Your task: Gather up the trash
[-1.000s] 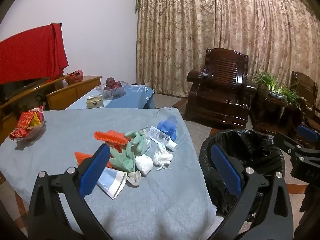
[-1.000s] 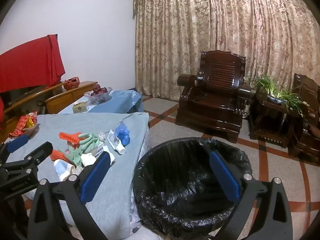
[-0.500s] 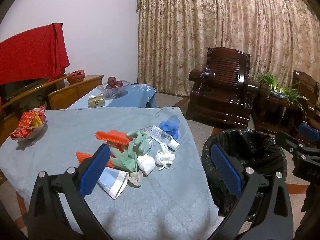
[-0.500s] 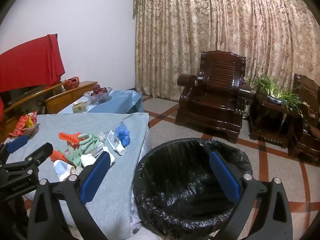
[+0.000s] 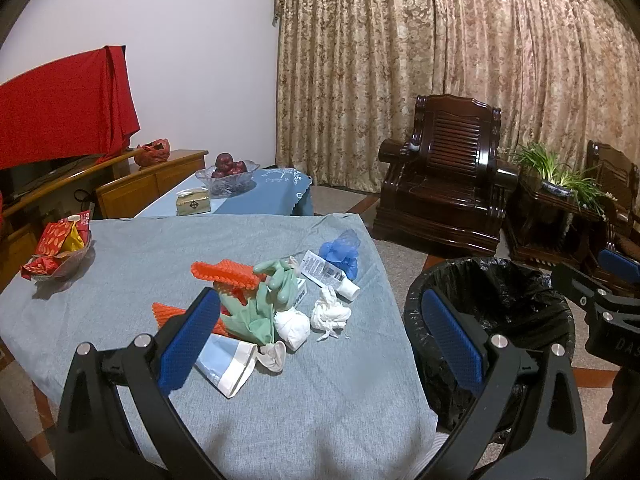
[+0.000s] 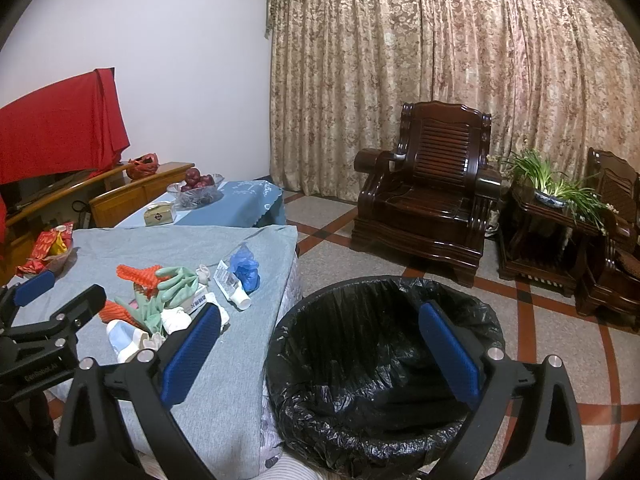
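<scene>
Left gripper [image 5: 320,336] spread wide, nothing between the blue pads [image 5: 188,340], held above the near part of a table draped in grey cloth [image 5: 280,392]. Right gripper [image 6: 320,344] likewise wide apart and empty, poised over the bin lined with a black bag [image 6: 384,364], which stands on the floor just beside the table's right edge.

Heaped mid-table, the trash: crumpled white tissue [image 5: 330,314] next to a second white wad [image 5: 294,322]; a green rubber glove [image 5: 264,304] draped across orange foam netting [image 5: 224,274]; a pale blue and white paper cup [image 5: 226,364] lying on its side nearest the left gripper; a small cream scrap [image 5: 274,356] touching the cup's rim. Farther back, a white tube with a printed label [image 5: 326,274] tilted on its side, and a crumpled blue plastic piece [image 5: 340,254] just behind it.

At the table's far left, a glass dish of red snack packets [image 5: 56,252]. Beyond, a lower table with a blue cloth, carrying a tissue box [image 5: 193,202] and a glass bowl of dark red fruit [image 5: 228,170]. Dark wooden armchair [image 6: 432,196] and floral curtain [image 6: 440,60] behind; potted green plant [image 6: 552,180] on a side stand at right.
</scene>
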Motion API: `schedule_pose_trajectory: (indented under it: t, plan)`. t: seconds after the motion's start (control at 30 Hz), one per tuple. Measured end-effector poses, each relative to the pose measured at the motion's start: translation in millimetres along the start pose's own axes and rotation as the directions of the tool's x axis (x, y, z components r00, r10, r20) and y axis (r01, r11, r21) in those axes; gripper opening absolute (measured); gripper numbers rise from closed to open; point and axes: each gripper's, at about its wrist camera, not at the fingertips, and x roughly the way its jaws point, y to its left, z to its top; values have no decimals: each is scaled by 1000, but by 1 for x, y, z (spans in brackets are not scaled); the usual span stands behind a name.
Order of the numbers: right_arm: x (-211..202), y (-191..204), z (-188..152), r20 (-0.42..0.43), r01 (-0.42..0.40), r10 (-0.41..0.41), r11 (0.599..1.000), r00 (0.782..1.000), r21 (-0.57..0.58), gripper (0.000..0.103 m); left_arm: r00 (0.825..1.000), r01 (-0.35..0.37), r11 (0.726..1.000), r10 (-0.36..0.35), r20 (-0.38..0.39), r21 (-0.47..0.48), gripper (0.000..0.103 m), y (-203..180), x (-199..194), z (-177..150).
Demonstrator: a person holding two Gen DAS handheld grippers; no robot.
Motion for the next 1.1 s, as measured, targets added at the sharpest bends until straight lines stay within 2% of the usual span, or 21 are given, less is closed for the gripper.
schedule_pose_trajectory:
  t: [1.1]
  plan:
    - [0, -1, 0, 0, 0, 0, 1000, 1000, 0, 97, 1000, -3, 1000, 3, -1, 1, 98, 4, 7, -1]
